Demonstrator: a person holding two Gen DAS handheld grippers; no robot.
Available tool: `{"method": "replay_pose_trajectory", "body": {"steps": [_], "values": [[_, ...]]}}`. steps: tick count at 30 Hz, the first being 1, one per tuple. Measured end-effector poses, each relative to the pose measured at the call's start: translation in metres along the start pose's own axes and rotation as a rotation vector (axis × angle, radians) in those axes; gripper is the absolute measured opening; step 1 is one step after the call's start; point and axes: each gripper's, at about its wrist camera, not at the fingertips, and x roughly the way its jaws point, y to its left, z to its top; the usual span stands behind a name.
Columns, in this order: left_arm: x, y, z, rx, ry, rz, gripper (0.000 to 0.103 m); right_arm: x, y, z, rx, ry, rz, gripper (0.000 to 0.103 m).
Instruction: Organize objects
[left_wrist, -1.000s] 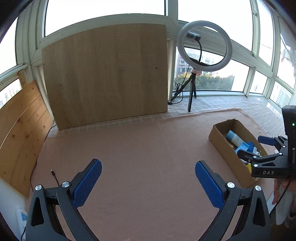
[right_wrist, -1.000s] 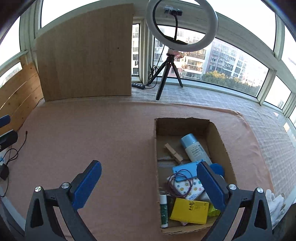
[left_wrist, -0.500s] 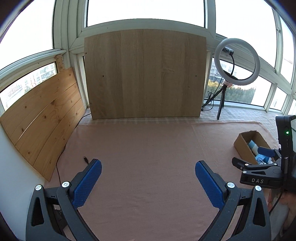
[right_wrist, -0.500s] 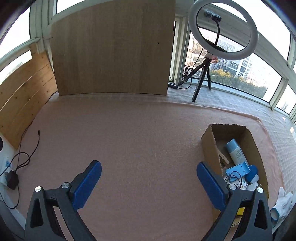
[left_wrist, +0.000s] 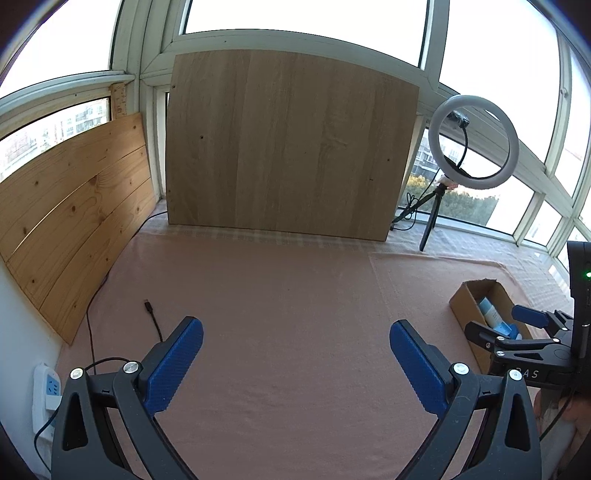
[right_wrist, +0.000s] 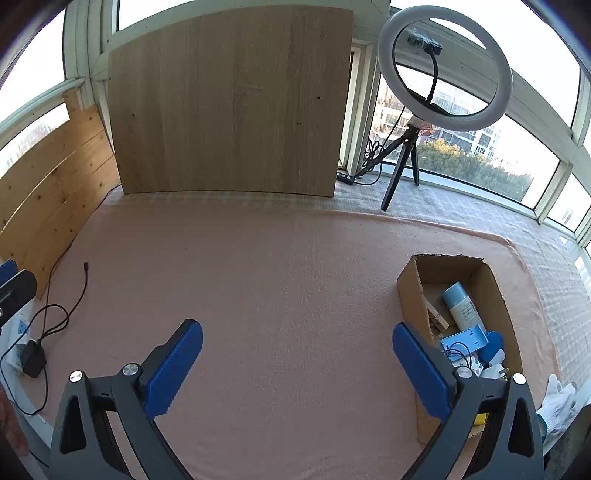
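Left gripper (left_wrist: 295, 354) gaping, empty | right gripper (right_wrist: 297, 356) gaping, empty | cardboard box (right_wrist: 410, 291) crammed | risk: another item catches the tangled contents, spills over.

Ring light (right_wrist: 445, 68) on tripod, wood board (right_wrist: 231, 101), power strip (left_wrist: 46, 397).

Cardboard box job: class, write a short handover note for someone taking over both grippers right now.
Left gripper: open, empty, above the pink cloth.
Right gripper: open, empty, beside the cardboard box.
The box holds a blue-capped bottle, a clothespin, a light blue holder and other small things.
Done: no loose item shows on the cloth.
Left: probably nothing, but check beyond the camera's view. White glove lies off the cloth, right of the box.
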Motion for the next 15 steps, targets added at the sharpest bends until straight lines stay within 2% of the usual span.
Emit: {"method": "replay_pose_trajectory", "body": {"steps": [9,15], "values": [[0.011,-0.012,-0.003,0.057,0.010,0.101,0.103,0.002,-0.002,0.002,-0.004,0.011,0.004,0.101],[0.017,-0.010,-0.004,0.034,0.030,0.099,0.102,0.005,0.000,-0.001,-0.011,0.025,0.004,0.101]]}}
